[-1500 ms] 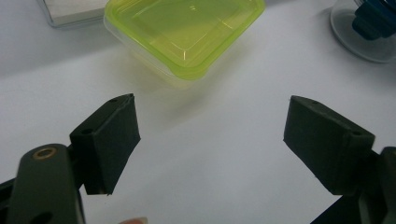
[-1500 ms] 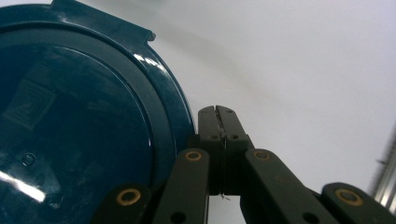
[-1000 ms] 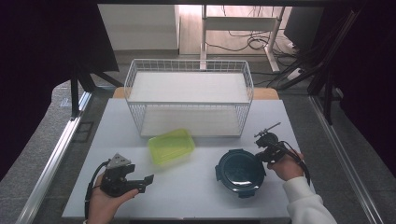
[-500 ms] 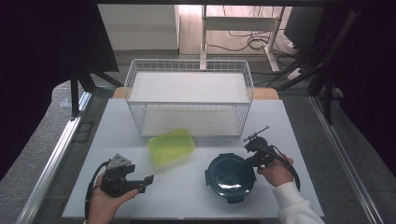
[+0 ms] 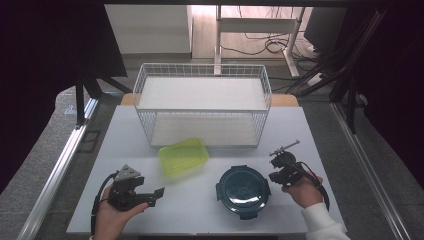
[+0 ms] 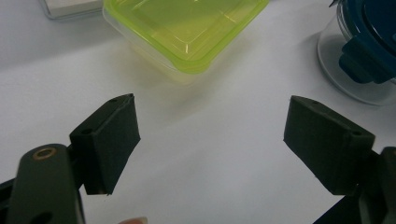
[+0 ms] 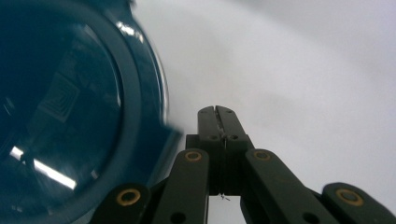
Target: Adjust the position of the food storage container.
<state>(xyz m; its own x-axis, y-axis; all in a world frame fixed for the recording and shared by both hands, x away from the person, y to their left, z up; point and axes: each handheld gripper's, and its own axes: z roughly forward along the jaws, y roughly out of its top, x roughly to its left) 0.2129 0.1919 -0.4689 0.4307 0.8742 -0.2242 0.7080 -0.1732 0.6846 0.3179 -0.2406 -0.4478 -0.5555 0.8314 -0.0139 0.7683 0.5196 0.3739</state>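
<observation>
Down at the near edge of the white table [image 5: 210,220], I've got my left gripper [image 5: 159,192] resting low at the front left, jaws spread wide with nothing but bare tabletop between them. From the left gripper view the two black pads [image 6: 109,140] sit well apart, pointing toward the containers.

Over on the right, my right gripper [image 5: 272,176] is clamped fully together, pads pressed flat against each other and holding nothing. It sits just beside the right edge of the round dark teal container [image 5: 243,185], and in the right gripper view the closed tip [image 7: 217,113] is right next to one of the lid's side clips. Can't honestly tell whether it's touching the clip or just a hair off, the picture is pretty blurry there.

That round container sits on the table at front centre-right, lid on, glassy base showing under it in the left gripper view [image 6: 369,42].

A bit further back and to the left is the yellow-green rectangular container [image 5: 183,155], lid on too, lying slightly skewed, near the teal one but not touching it.

Behind that stands the white wire basket [image 5: 202,107], a two-level thing with flat white shelves, taking up the back middle of the table. The green box sits just in front of its lower front edge.
</observation>
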